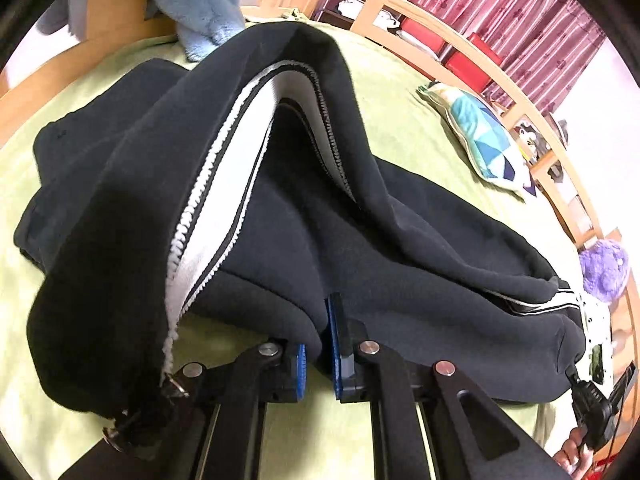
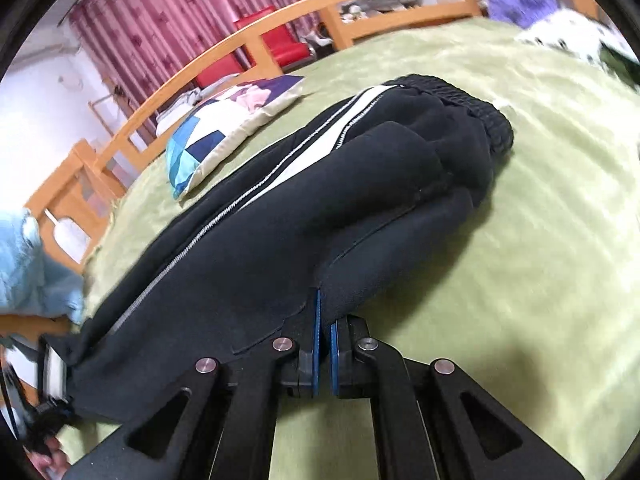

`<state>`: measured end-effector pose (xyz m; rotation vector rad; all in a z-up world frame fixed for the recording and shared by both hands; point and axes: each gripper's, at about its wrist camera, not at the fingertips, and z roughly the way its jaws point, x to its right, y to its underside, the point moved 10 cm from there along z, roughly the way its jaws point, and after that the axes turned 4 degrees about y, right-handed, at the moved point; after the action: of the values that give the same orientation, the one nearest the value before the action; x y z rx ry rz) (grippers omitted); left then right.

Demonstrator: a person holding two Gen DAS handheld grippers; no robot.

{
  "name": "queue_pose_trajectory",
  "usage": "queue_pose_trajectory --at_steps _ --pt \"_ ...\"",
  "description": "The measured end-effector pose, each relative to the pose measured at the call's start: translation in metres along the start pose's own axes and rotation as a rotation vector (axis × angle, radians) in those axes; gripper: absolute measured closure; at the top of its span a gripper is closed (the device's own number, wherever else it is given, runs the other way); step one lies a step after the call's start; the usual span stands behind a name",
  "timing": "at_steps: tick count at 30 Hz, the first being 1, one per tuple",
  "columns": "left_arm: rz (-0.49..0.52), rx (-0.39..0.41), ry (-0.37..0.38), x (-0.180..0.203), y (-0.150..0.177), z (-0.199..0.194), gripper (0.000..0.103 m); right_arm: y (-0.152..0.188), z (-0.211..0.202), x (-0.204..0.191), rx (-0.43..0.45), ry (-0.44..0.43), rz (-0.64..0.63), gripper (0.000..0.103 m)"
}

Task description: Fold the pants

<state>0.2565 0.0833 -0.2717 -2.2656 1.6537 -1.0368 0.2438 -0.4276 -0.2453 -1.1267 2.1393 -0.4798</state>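
Observation:
Black pants [image 1: 280, 208] with a white side stripe lie on a green bedspread [image 1: 400, 92]. My left gripper [image 1: 318, 344] is shut on a fold of the black fabric and lifts it, so one leg arches up in front of the camera. In the right wrist view the pants [image 2: 320, 200] stretch away toward their elastic waistband [image 2: 472, 104]. My right gripper [image 2: 325, 332] is shut on the near edge of the pants. The other gripper shows at the far edge of each view [image 1: 592, 404], [image 2: 48, 412].
A patchwork pillow [image 1: 484, 136] [image 2: 224, 124] lies on the bed by the wooden bed rail [image 1: 500, 76]. A blue plush toy [image 1: 200, 8] and a purple plush toy [image 1: 604, 268] sit at the bed's edges. Red boxes and a curtain stand behind the rail.

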Motion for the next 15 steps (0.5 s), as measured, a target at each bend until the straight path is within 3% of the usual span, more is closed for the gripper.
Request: queue_pose_trajectory --at_steps 7,15 --pt "0.040 -0.035 0.001 -0.013 0.052 -0.046 0.093 0.040 -0.076 0.016 0.037 0.005 -0.031 0.100" --pt "0.086 -0.071 0.052 -0.014 0.108 -0.089 0.093 0.108 -0.155 0.076 0.033 0.033 -0.039 0.100"
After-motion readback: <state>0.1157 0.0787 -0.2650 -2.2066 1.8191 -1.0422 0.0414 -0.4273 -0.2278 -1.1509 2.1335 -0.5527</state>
